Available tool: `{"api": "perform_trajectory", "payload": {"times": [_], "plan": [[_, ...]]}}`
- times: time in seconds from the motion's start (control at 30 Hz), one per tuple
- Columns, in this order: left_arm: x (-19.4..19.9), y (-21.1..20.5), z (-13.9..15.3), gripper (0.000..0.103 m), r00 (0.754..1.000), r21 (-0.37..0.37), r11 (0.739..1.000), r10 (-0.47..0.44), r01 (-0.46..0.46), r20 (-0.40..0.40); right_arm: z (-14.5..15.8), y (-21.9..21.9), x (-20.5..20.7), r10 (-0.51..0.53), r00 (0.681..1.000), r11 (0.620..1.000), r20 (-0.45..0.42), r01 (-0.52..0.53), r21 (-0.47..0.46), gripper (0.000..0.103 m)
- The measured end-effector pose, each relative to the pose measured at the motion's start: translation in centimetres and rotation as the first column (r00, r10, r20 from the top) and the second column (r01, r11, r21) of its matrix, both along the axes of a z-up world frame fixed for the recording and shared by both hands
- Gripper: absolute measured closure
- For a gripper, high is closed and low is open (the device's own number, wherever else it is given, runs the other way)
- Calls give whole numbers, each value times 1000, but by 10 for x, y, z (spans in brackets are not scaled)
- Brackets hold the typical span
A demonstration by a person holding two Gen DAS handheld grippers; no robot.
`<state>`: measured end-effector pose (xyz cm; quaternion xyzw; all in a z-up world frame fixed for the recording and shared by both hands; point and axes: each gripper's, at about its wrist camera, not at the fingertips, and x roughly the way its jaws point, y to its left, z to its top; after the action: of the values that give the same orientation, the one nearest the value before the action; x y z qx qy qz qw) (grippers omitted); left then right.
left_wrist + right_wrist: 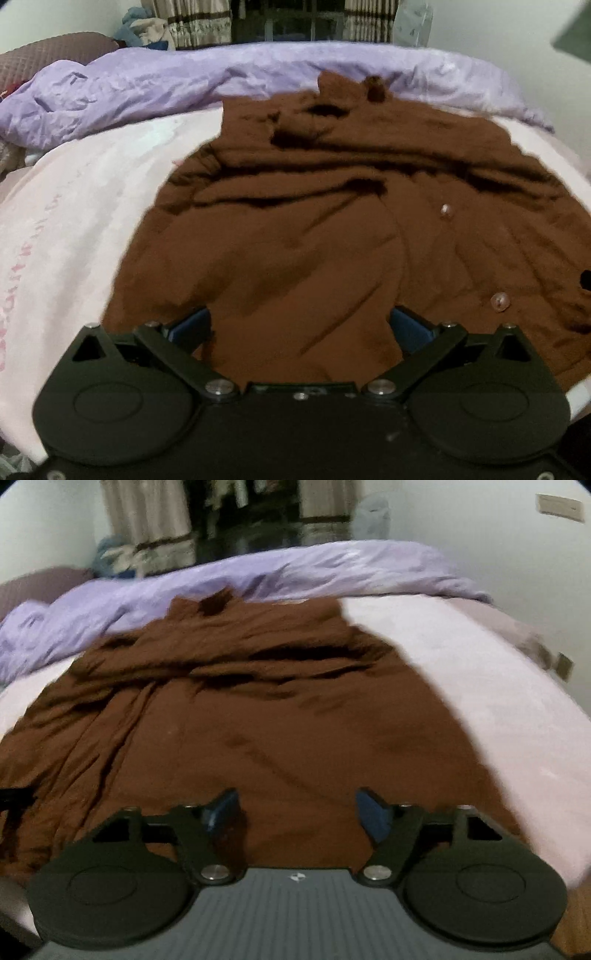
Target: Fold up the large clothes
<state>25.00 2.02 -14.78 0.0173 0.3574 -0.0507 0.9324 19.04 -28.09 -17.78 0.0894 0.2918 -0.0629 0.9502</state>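
I hold both grippers, left (301, 332) and right (295, 812), jaws spread wide at the coat's (314, 221) near hem, ready to pinch it.

Brown buttoned garment (314, 229), spread mostly flat, wrinkled toward the frame's top, filling centre frame, collar farthest

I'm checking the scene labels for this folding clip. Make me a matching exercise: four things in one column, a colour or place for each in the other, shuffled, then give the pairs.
Things:
1. garment
2. quilt
3. sheet
4. curtains

Descriptions:
A. lilac, bunched along the far side of the bed
B. brown, spread out with buttons showing
C. hanging by the dark window behind the bed
D. pale pink, under the clothing

Pairs: 1-B, 2-A, 3-D, 4-C
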Motion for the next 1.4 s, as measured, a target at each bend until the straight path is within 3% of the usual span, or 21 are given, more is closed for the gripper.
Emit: {"api": "perform_trajectory", "payload": {"times": [0.07,0.17,0.27,0.3,0.37,0.4,0.47,0.53,0.6,0.7,0.73,0.77,0.8,0.83,0.87,0.97,1.03,1.07,1.1,1.27,1.4], "plan": [[-6,8,8,0,999,12,1000,18,-18,40,0,-18,-6,-47,999,999,24,46,16,18],[-4,19,5,0,990,117,986,114,-123,78,-18,-41,3,-136,988,991,-69,134,-30,21],[15,38,-25,0,982,221,958,190,-184,-8,-20,-48,-1,-108,994,994,-31,107,-8,20],[10,49,-24,0,985,150,973,174,-173,5,-17,-48,-3,-107,994,994,-23,106,-12,20],[3,69,-13,0,982,66,982,180,-177,-47,-9,-47,-9,-115,993,992,-6,115,-50,20],[-4,75,-7,0,981,52,980,193,-191,-20,-5,-48,-12,-130,992,989,6,130,-71,18],[-15,83,1,0,975,65,973,221,-222,21,-3,-55,-14,-171,985,982,-8,170,-84,4],[-16,86,-3,0,978,81,975,207,-206,-13,-9,-65,-11,-177,982,983,-67,174,-52,4],[-11,86,-15,0,979,61,981,188,-184,-73,-20,-76,-7,-140,984,988,-111,146,46,4],[-12,90,-28,0,983,-50,985,162,-166,-86,-26,-75,-4,-103,993,991,-60,107,78,1],[-13,90,-29,0,983,-49,985,164,-168,-78,-25,-73,-3,-113,992,991,-53,116,60,14],[-13,89,-28,4,983,-42,985,165,-168,-77,-23,-72,-2,-98,994,993,-48,101,65,40],[-14,89,-26,9,984,-45,985,163,-167,-74,-22,-74,-5,-69,997,991,-38,73,110,54],[-15,88,-23,22,985,-49,986,155,-158,-71,-20,-76,-8,-62,998,986,-21,65,156,69],[-14,88,-19,33,986,-37,987,152,-155,-70,-19,-77,-10,-59,998,985,-11,60,160,71],[-18,93,-12,43,990,-11,992,122,-123,-64,-20,-79,-8,-41,999,987,-31,45,156,65],[-20,105,-9,31,993,6,996,93,-93,-71,-22,-83,-10,-40,999,982,-35,46,182,60],[-19,112,-8,20,992,9,995,101,-101,-80,-23,-84,-10,-34,999,981,-31,39,191,56],[-22,123,-4,16,989,12,992,126,-125,-80,-23,-83,-10,-33,999,981,-30,38,189,55],[-44,157,26,14,981,37,980,196,-195,-12,-23,-74,-13,-28,999,991,-29,31,131,47],[-34,144,17,14,992,-7,993,116,-117,-58,-21,-65,-10,-27,999,996,-41,31,83,43]]}}
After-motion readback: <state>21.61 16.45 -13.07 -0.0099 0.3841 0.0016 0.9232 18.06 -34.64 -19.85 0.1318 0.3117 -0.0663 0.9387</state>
